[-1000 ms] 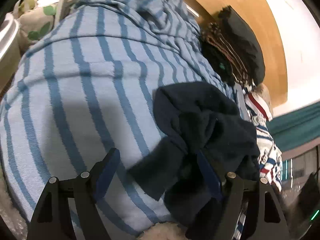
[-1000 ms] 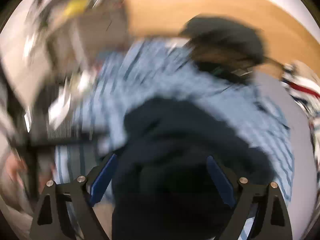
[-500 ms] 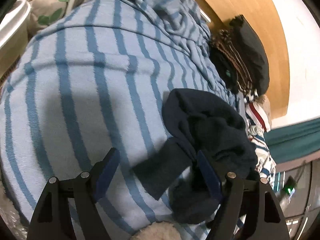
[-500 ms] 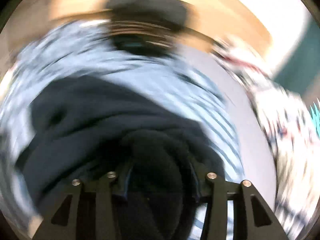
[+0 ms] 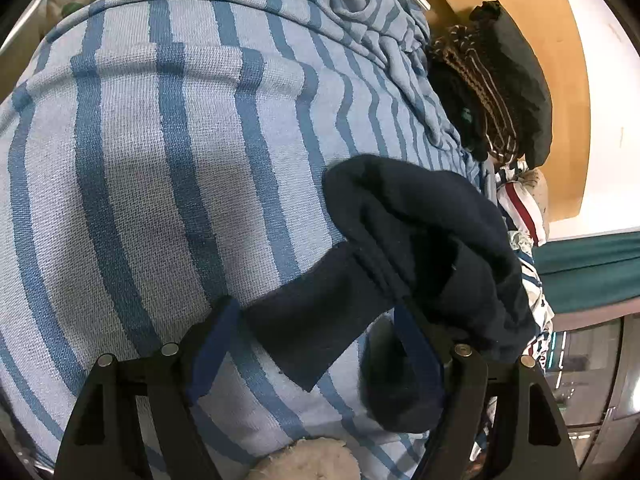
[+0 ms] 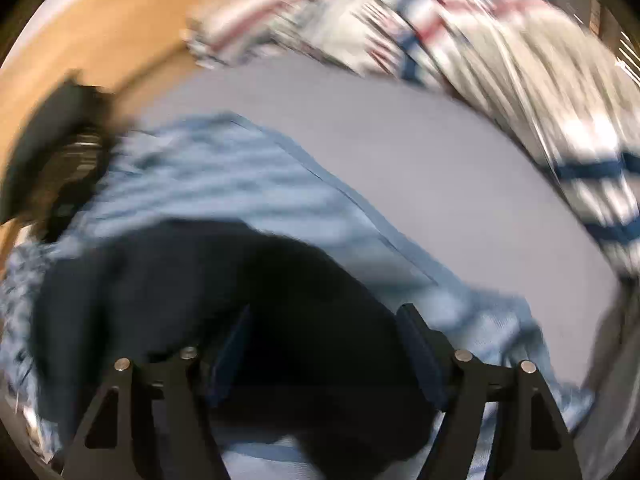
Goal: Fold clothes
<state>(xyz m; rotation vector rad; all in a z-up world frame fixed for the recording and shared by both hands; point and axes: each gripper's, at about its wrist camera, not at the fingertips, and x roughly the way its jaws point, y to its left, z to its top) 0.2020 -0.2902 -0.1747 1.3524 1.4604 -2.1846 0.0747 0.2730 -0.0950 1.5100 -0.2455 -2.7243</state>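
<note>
Blue-striped fabric (image 5: 168,168) is the largest item and the reference surface; a dark navy garment (image 5: 424,240) lies bunched on it, with a pile of dark clothes (image 5: 500,80) beyond the fabric's far edge. The left gripper (image 5: 316,336) stands with jaws apart, a flat navy flap between them, pads not pressing. The right gripper (image 6: 324,336), blurred, has just been opening, jaws apart with navy cloth between them.

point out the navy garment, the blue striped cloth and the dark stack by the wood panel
navy garment (image 5: 420,232): left wrist view, on its bunched upper fold.
blue striped cloth (image 5: 160,152): left wrist view, on the flat stretch.
dark stack (image 5: 508,80): left wrist view, on its black top piece.
</note>
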